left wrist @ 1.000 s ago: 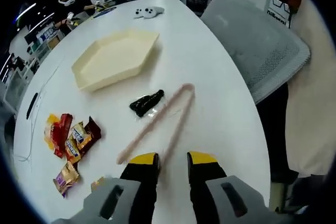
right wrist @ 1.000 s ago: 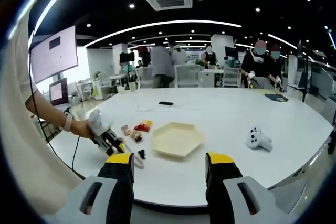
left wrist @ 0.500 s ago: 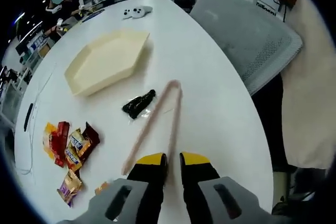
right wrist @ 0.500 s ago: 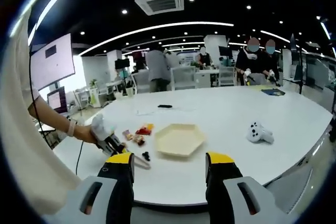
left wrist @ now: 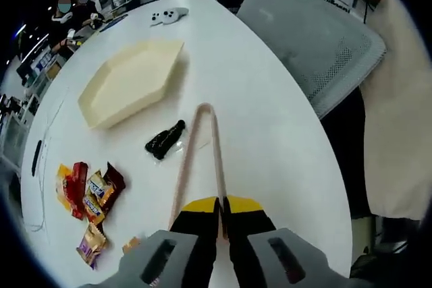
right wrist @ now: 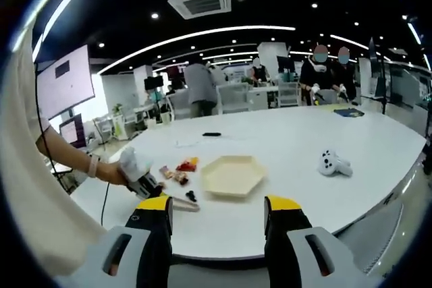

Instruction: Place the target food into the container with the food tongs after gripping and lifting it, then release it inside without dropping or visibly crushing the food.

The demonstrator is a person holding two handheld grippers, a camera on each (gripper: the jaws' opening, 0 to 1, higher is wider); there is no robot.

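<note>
Pink food tongs (left wrist: pixel 202 146) lie on the white table (left wrist: pixel 263 119), bend pointing away, arms running back to my left gripper (left wrist: pixel 221 206). Its yellow-tipped jaws stand nearly together with the tongs' right arm pinched between them. A dark, wrapped piece of food (left wrist: pixel 164 139) lies just left of the tongs. Beyond it sits the cream hexagonal tray (left wrist: pixel 128 82), with nothing in it. My right gripper (right wrist: pixel 219 207) hangs open in the air off the table's edge, holding nothing. From there the tray (right wrist: pixel 233 175), the dark food (right wrist: pixel 191 196) and the left gripper (right wrist: pixel 145 183) in a gloved hand look small.
Several wrapped snacks (left wrist: pixel 91 190) lie at the table's left. A white game controller (left wrist: pixel 169 15) rests past the tray. A grey mesh chair (left wrist: pixel 317 38) stands at the table's right edge. A black phone (right wrist: pixel 212 134) lies farther across. People stand around the far side.
The left gripper has closed from open onto the tongs' right arm and moved forward over the handle ends. The right gripper stays open, its view barely shifted.
</note>
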